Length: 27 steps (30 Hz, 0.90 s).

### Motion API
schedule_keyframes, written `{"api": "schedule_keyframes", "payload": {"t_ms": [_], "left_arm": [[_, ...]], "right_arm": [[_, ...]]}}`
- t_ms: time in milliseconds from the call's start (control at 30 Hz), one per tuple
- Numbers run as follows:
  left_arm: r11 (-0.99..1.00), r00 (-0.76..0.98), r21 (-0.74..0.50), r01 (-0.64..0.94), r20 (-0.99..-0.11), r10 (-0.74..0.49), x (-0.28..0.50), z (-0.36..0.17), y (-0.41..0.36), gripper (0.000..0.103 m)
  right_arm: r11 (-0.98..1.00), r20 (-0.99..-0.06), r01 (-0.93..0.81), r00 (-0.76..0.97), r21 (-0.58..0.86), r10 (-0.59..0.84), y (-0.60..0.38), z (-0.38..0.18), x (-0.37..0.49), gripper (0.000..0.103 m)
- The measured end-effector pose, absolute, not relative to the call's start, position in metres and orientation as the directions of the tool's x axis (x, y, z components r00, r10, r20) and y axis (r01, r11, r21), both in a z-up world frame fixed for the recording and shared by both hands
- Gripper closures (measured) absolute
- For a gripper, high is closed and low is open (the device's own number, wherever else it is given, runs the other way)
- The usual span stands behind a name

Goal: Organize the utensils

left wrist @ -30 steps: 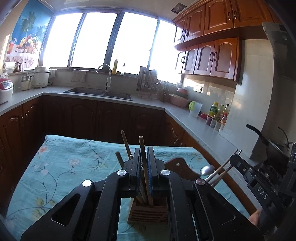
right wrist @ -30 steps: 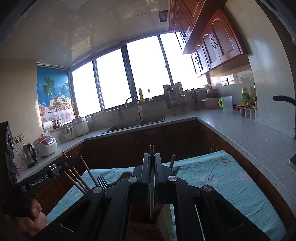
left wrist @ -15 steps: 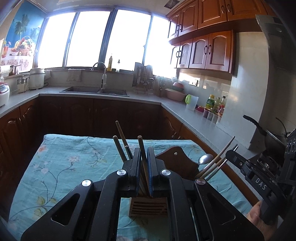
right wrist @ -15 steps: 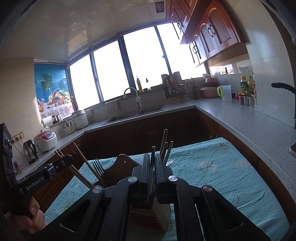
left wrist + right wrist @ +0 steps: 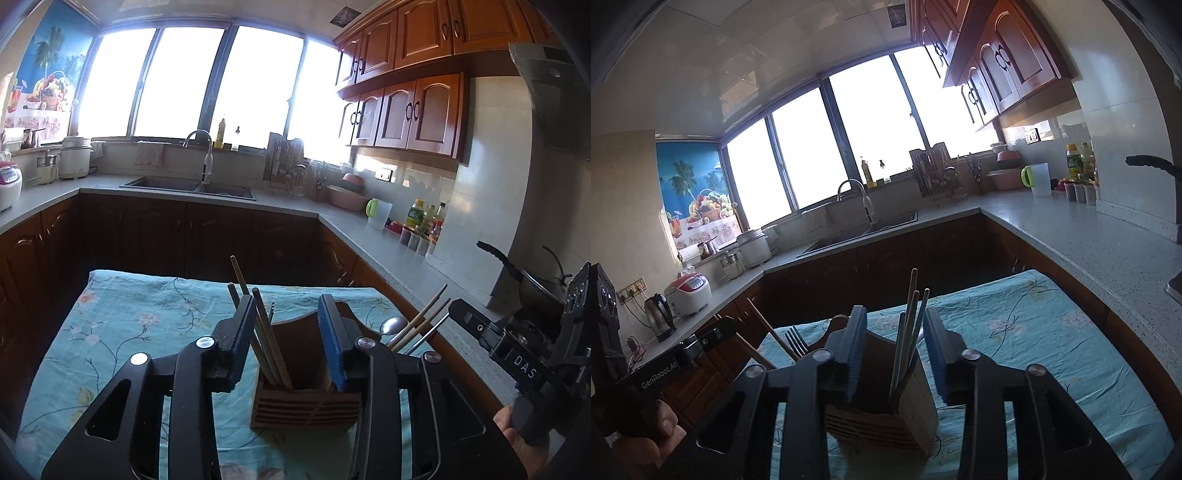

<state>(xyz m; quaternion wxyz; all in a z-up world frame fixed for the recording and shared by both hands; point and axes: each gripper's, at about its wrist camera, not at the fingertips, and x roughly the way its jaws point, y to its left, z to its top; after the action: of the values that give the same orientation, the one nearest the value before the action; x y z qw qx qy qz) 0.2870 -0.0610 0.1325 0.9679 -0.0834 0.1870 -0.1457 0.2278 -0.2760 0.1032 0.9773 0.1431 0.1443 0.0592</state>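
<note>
A wooden utensil holder [image 5: 306, 402] stands on the table with the blue floral cloth [image 5: 122, 325]; it also shows in the right wrist view [image 5: 882, 417]. Brown chopsticks [image 5: 258, 332] stand in its left compartment. A spoon [image 5: 393, 325] and more chopsticks [image 5: 424, 315] lean out on the right. My left gripper [image 5: 290, 325] is open and empty, its jaws spread above the holder. My right gripper [image 5: 895, 339] is open and empty over the holder, with grey chopsticks [image 5: 910, 332] standing between its jaws. A fork [image 5: 796, 339] shows at the left.
The other gripper appears at the right edge of the left wrist view [image 5: 517, 362] and at the left of the right wrist view [image 5: 665, 365]. Countertops with a sink [image 5: 192, 184], bottles [image 5: 424, 221], a pan [image 5: 532, 280] and appliances surround the table.
Both grippers were shut on chopsticks and have opened. The chopsticks now stand loose in the holder. Both grippers have pulled back and up a little.
</note>
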Motion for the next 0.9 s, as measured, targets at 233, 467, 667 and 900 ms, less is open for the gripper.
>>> {"api": "schedule_keyframes", "payload": {"t_ms": [233,467,667,900], "left_arm": [[0.949,0.898,-0.258,0.183,-0.349,-0.268,0.261,0.120,-0.036,0.030],[0.951,0.874,-0.294,0.098,-0.432,-0.224,0.237,0.078,-0.010,0.024],[0.949,0.836,-0.315,0.033,-0.511,-0.199,0.213,0.040,0.008,0.023],[0.951,0.814,-0.310,-0.007,-0.554,-0.174,0.178,0.015,0.020,0.023]], "right_arm": [[0.945,-0.249,-0.054,0.958,0.321,0.140,-0.286,0.098,0.203,0.021],[0.941,-0.318,-0.035,0.936,0.336,0.148,-0.286,0.065,0.180,0.014],[0.938,-0.371,-0.035,0.913,0.346,0.171,-0.280,0.035,0.152,0.013],[0.933,-0.424,-0.029,0.885,0.358,0.190,-0.276,0.009,0.121,0.012]]}}
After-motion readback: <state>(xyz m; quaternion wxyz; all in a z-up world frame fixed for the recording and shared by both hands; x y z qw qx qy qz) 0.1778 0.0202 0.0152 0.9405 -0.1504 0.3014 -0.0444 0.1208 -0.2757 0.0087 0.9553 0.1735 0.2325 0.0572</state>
